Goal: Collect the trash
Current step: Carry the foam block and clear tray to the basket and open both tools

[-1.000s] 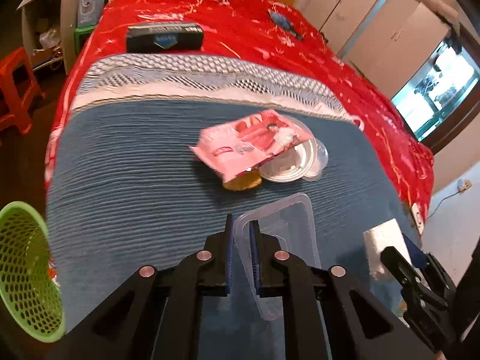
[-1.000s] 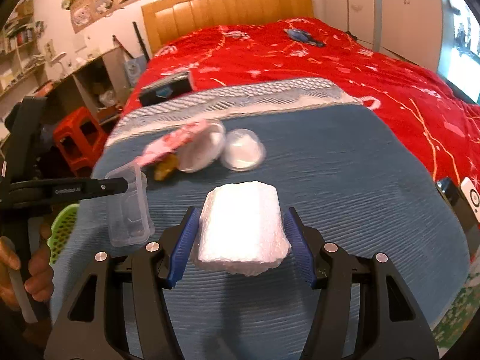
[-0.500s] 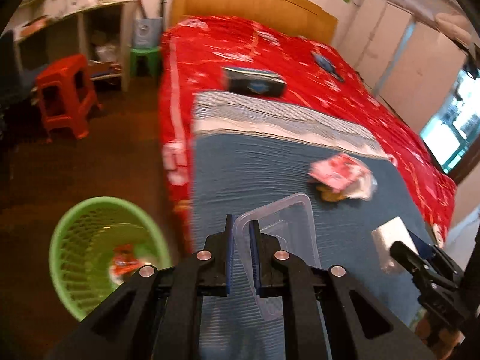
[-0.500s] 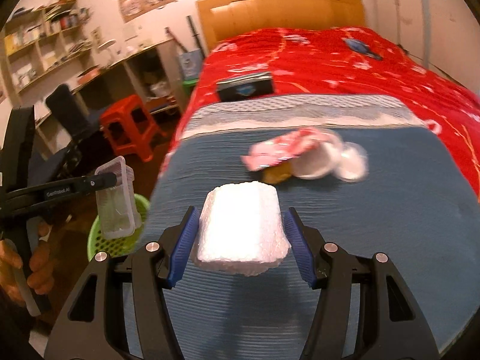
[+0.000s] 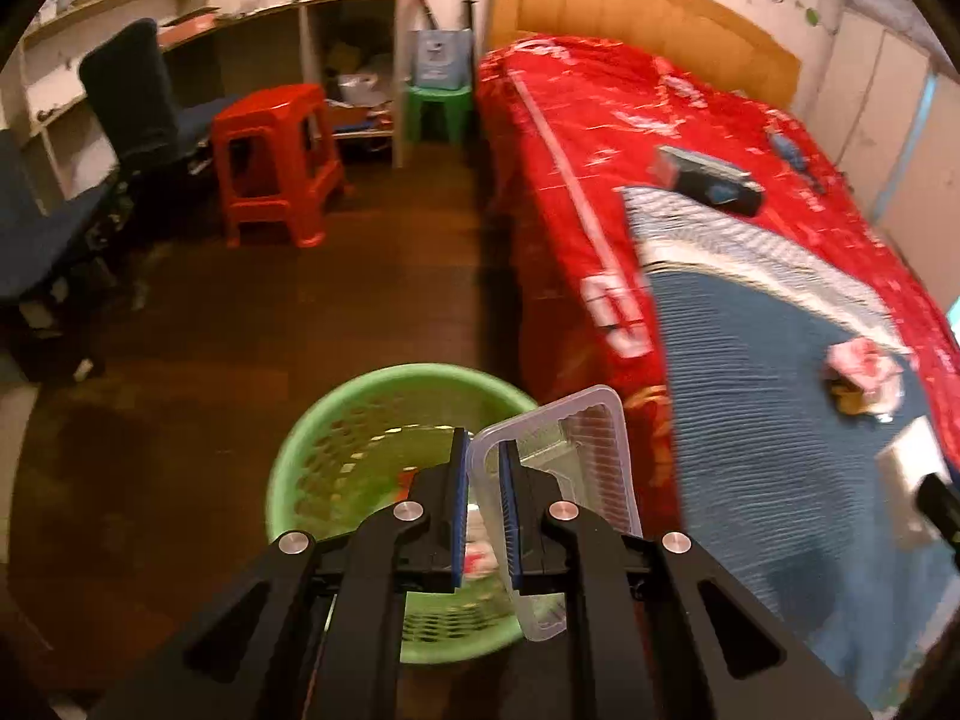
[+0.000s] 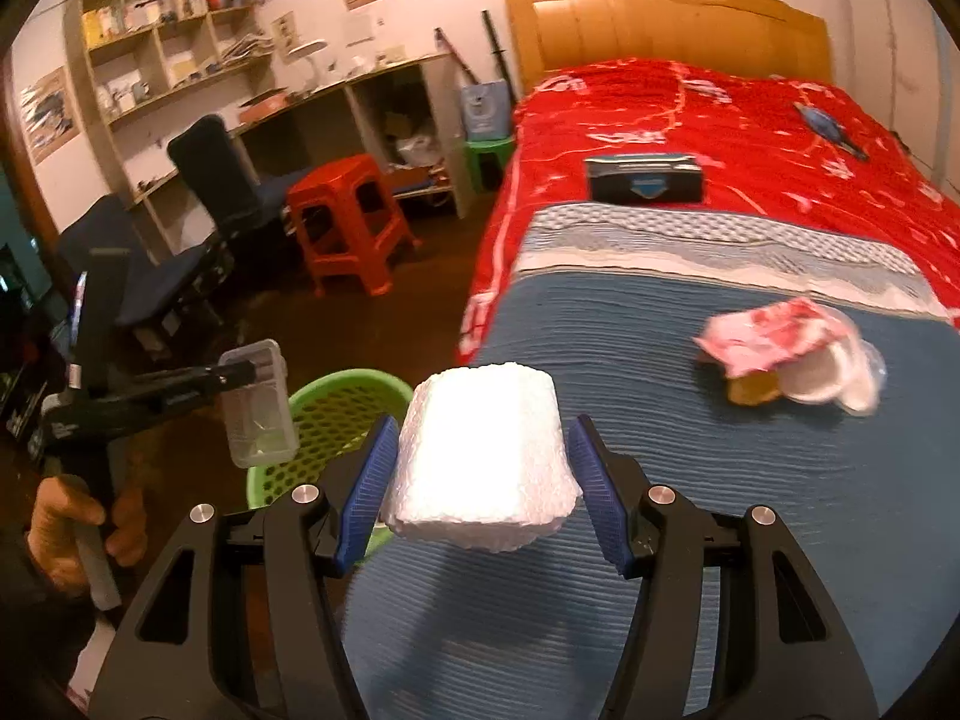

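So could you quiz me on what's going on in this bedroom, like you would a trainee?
1. True or false: the left gripper holds the clear plastic container above the green basket.
2. What does the right gripper carry?
A) a pink wrapper
B) a white foam block
C) a black box
3. Fill in: the pink wrapper lies on the ____ blanket.

Key:
1. True; its jaws pinch the container's wall, with the basket on the floor below.
2. B; the block sits between the blue pads, above the bed.
3. Blue.
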### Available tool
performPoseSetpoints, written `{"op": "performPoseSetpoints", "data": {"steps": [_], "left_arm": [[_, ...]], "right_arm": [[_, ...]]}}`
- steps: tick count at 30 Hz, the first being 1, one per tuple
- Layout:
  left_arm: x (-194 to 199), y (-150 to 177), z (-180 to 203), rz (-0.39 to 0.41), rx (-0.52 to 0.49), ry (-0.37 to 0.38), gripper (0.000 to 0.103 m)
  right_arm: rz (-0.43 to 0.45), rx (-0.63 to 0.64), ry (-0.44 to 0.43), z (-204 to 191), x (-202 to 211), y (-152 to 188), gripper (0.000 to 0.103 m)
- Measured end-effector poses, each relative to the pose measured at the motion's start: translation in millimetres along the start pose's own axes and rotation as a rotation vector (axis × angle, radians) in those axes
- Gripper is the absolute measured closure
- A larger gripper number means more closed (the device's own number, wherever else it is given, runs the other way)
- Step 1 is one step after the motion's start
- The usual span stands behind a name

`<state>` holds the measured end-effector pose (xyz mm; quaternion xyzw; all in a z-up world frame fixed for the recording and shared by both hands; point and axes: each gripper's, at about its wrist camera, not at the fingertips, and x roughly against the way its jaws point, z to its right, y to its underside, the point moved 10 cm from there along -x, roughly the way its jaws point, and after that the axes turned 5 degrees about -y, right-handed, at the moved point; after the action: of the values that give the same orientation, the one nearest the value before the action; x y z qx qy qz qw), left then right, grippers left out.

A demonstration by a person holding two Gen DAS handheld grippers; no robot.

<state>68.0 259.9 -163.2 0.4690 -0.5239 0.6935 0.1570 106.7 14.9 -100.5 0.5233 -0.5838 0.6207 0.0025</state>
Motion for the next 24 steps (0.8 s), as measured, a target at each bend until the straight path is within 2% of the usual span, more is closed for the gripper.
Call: {"op": "performPoseSetpoints", "data": {"steps": [6,9,11,16,24], "left_arm": [[-19.3,7.6,-32.6,-0.037,0.03,-0.054,0.092],[-25.6,11.6,-45.9,-0.053,0.049,-0.065,0.083],[-25.6,13.9,-53.9,-0.051,0.063,-0.079,0.067],[-22.8,19.5,-71.3,-0.049,0.092,-0.1,0.057],[-13.1,22.9,-100.6,-0.037,0.156,-0.118,0.051]], "right_arm": [[-0.034,0.03,-0.032,-29.0,-23.1,-2.9,0.044],[-0.05,0.036,-0.048,-41.0,-34.9,-4.1,0.044],[-0.063,0.039,-0.064,-49.1,-43.8,-5.3,0.044],[-0.089,0.056,-0.092,-70.1,-64.2,-5.1,0.044],[-0.142,0.062,-0.162,-108.9,-99.6,-2.9,0.043]]}}
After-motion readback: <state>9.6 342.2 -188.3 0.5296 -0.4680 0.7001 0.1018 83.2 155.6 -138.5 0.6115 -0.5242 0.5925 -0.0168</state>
